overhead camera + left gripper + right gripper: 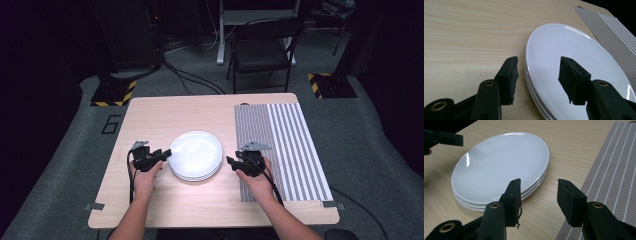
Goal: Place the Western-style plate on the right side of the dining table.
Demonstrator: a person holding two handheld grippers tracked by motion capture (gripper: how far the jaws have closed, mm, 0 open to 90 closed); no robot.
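Observation:
A stack of three white plates (196, 155) (574, 50) (499, 165) sits in the middle of the wooden table (165, 115). My left gripper (167, 152) (539, 67) is at the stack's left edge, open. One jaw hangs over the top plate and the other stands outside the rim, and neither pad presses on it. My right gripper (230, 161) (539, 190) is just off the stack's right edge, open, with bare table between its jaws. In the right gripper view the left gripper (444, 138) appears beyond the plates.
A grey striped placemat (280, 150) (614, 32) (614, 170) covers the right part of the table, beside my right hand. A black folding chair (262, 50) stands on the floor beyond the far edge. Bare wood lies in front of and behind the plates.

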